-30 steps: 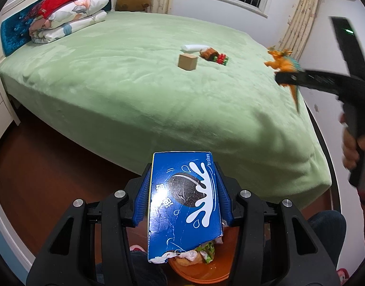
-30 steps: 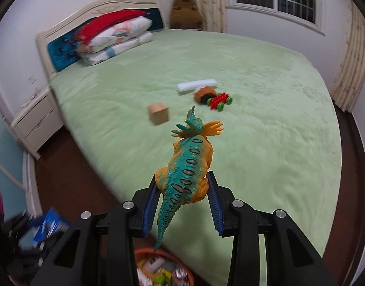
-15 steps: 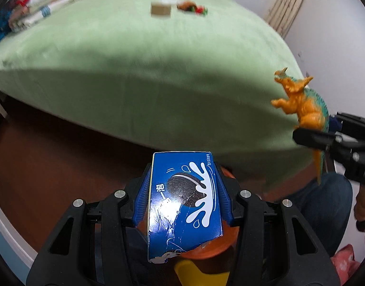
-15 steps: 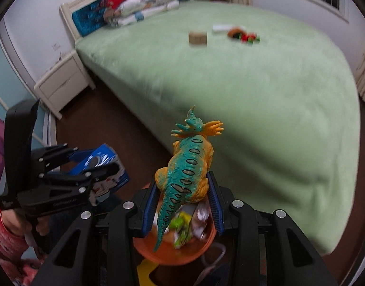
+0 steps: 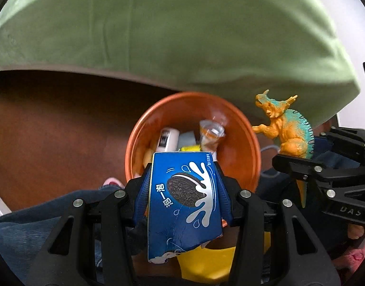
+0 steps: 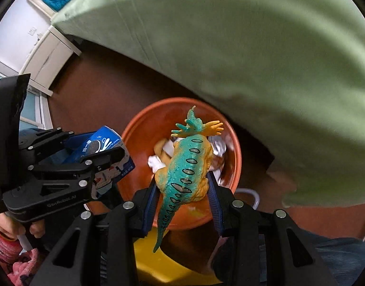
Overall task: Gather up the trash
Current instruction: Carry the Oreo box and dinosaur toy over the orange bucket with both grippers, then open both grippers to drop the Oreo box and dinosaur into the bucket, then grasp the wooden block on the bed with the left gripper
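Observation:
My left gripper [image 5: 183,178] is shut on a blue cookie box [image 5: 184,195] and holds it above the near rim of an orange bin [image 5: 249,147]. The bin holds several pieces of trash, among them a clear cup [image 5: 211,131] and a white bottle [image 5: 167,139]. My right gripper [image 6: 182,186] is shut on an orange and teal toy dinosaur [image 6: 184,171] and holds it over the same bin [image 6: 139,138]. The dinosaur [image 5: 287,128] and right gripper show at the right in the left wrist view. The box [image 6: 103,145] in the left gripper shows at the left in the right wrist view.
The green bed [image 5: 170,28] fills the upper part of both views, its edge overhanging the bin. Brown wooden floor [image 5: 51,119] lies to the left. A white nightstand [image 6: 49,54] stands at the far left. A yellow object [image 6: 158,259] sits below the bin. The person's legs in jeans [image 5: 27,233] are below.
Both grippers have tilted down from the bed toward the floor. The orange bin now lies right under the box and the dinosaur. Both grips are unchanged.

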Demonstrator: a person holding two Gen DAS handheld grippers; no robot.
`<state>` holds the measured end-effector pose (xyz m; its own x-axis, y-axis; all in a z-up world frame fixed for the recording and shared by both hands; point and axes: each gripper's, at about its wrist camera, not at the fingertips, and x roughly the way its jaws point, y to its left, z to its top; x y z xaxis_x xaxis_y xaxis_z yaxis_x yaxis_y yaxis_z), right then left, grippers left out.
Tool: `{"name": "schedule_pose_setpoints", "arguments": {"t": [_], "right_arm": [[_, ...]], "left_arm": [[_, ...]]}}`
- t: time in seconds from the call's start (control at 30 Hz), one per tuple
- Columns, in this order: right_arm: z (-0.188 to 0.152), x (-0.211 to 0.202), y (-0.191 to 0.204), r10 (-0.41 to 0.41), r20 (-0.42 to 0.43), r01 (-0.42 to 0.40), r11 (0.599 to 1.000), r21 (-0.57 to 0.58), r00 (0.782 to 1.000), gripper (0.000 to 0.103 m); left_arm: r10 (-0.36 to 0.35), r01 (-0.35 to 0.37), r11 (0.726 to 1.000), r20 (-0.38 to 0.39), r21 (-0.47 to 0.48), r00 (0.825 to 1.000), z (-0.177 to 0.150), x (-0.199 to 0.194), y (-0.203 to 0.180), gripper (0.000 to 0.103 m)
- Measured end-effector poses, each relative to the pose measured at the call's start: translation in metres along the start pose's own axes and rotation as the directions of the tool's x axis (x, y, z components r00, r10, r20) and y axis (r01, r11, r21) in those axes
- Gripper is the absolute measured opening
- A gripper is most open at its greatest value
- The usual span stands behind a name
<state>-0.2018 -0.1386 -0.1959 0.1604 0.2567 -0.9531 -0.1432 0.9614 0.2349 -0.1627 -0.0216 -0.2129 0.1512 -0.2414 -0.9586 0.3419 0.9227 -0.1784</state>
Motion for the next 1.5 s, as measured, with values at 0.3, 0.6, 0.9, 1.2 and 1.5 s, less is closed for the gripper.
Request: {"name": "schedule_pose_setpoints", "arguments": {"t": [0.3, 0.6, 0.9, 1.2, 1.5], "right_arm": [[0.0, 0.04, 0.0, -0.012, -0.096, 0.014, 0.999, 0.029, 0.995, 0.04], [0.01, 0.018, -0.024, -0.041, -0.008, 0.042, 0.993, 0.114, 0.999, 0.084], [0.016, 0.01, -0.028, -0.034, 0.024, 0.03, 0.989, 0.142, 0.999, 0.084], [0.021, -0.026, -0.025, -0.048, 0.117, 0.036, 0.994, 0.104, 0.992, 0.084], [0.039, -0.086, -0.02, -0.033, 0.292, 0.014, 0.998, 0.067, 0.956, 0.085]], "left_arm": [[0.029, -0.03, 0.999, -0.107, -0.011, 0.994, -0.006, 0.04, 0.002, 0.048], [0.068, -0.071, 0.997, -0.102, -0.032, 0.992, -0.004, 0.045, 0.004, 0.084], [0.072, -0.075, 0.997, -0.095, -0.033, 0.993, -0.004, 0.035, 0.003, 0.084], [0.048, -0.047, 0.998, 0.008, -0.049, 0.999, 0.016, -0.005, 0.01, 0.084], [0.024, -0.012, 0.999, 0.338, -0.037, 0.941, 0.088, -0.094, 0.029, 0.084]]}}
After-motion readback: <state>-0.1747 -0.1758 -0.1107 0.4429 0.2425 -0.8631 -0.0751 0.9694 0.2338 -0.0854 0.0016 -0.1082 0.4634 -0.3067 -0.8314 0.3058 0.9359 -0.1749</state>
